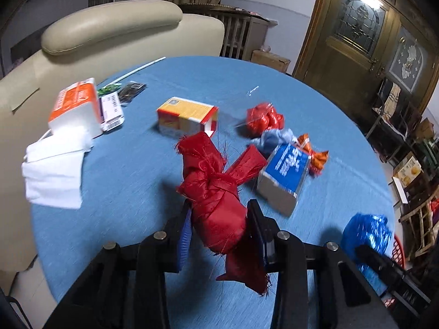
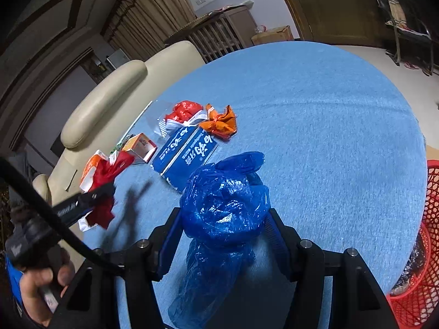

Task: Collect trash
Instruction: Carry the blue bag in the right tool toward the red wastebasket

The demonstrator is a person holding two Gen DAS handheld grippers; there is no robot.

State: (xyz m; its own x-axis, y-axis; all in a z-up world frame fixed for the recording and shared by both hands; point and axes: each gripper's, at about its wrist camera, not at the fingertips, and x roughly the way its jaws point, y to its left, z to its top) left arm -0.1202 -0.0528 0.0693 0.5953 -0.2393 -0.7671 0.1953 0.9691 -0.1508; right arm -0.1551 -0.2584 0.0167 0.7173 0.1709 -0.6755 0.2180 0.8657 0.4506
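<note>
While the left gripper (image 1: pixel 219 219) is clamped on a knotted red cloth bundle (image 1: pixel 212 181) that stands up between its fingers above the blue tablecloth (image 1: pixel 131 170), the right gripper (image 2: pixel 223 224) is clenched around a crumpled blue plastic bag (image 2: pixel 223 205), whose tail hangs down below the fingers. Just ahead and to the right of the left gripper lies a blue box (image 1: pixel 285 172), with an orange wrapper (image 1: pixel 315 156) and a red plastic bag (image 1: pixel 263 119) beyond it. Straight ahead, past the red bundle, is a yellow and red box (image 1: pixel 188 118). Far to its left lie white tissues (image 1: pixel 55 170) and an orange and white pack (image 1: pixel 75 107). From the right wrist view, the blue box sits just ahead and left of the right gripper, and a red mesh basket (image 2: pixel 428 235) stands off the table edge to its right. A cream sofa (image 1: pixel 115 30) lies beyond the table.
</note>
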